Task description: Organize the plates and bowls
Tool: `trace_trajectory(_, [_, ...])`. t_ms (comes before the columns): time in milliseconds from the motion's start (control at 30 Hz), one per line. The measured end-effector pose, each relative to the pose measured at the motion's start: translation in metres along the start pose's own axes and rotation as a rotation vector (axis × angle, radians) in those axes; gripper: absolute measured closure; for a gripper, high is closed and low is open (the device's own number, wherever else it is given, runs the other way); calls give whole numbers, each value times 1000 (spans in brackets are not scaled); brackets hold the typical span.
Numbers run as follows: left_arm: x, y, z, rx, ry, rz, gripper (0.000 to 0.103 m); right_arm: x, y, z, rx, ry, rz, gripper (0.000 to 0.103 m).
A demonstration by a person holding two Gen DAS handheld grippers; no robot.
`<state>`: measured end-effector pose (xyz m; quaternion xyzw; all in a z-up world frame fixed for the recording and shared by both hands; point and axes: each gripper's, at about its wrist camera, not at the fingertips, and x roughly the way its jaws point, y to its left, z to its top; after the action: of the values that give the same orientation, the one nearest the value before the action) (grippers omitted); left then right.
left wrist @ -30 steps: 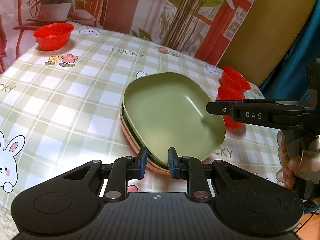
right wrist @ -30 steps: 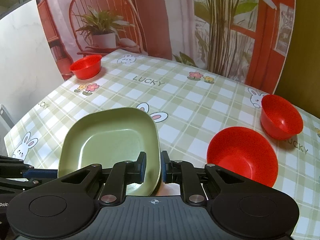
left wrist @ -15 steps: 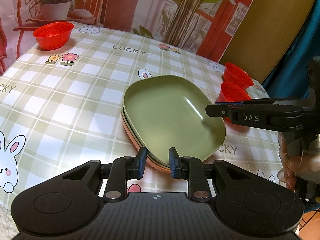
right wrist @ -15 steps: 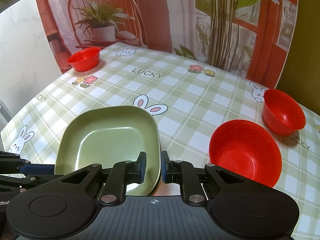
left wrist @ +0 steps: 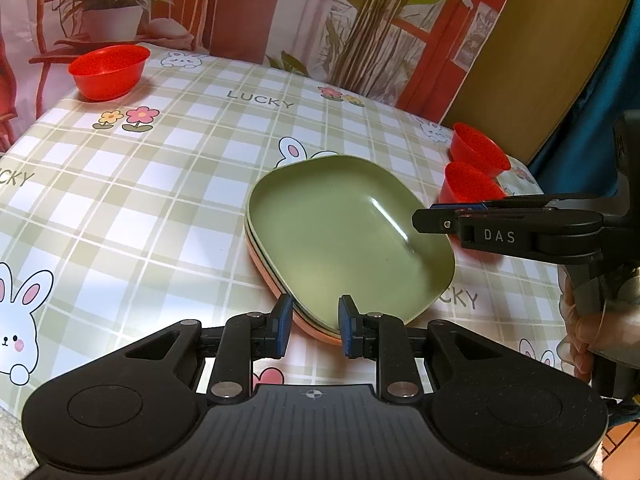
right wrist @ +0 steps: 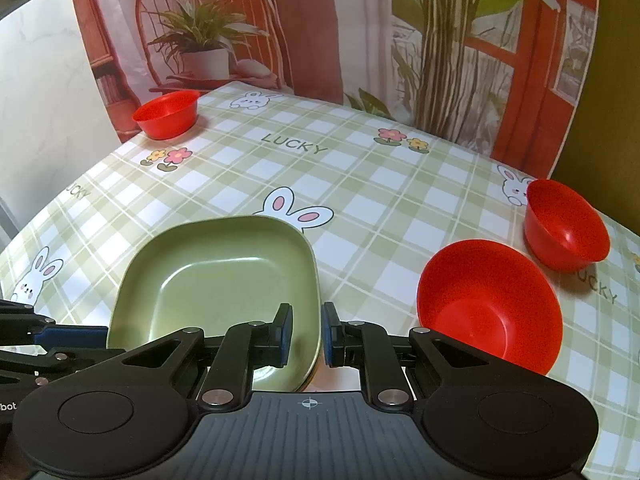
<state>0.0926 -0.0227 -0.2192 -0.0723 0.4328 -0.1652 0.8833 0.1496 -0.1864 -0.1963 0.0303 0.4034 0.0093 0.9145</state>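
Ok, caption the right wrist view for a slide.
Right gripper closed on the rim of stacked green plates, three red bowls scattered across the checked tablecloth.

Green plate (right wrist: 216,280) atop orange one (left wrist: 280,292); red bowls (right wrist: 488,304); green-white checked tablecloth (right wrist: 360,200), bunny and flower prints.

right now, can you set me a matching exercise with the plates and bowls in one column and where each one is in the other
Things:
1. green plate
2. orange plate
3. far red bowl
4. nearest red bowl

Places:
a. far left corner of the table, by the flower print
b. bottom of the stack
c. top of the stack
d. right side of the table, beside another red bowl

Pairs: 1-c, 2-b, 3-a, 4-d
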Motion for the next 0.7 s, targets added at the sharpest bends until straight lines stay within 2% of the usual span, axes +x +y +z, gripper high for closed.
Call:
trace_trajectory(233, [0,1,0,-4,0,10,74,2,1,-1,-3,-4,-7,89])
trace_trajectory(400, [-3,2,2,-19,-25,18,60,-5,0,-2,23,-32,19,82])
trace_trajectory(700, [-15,3,11,-27,-102,37,59,-28,-7,5,68,-132,15,82])
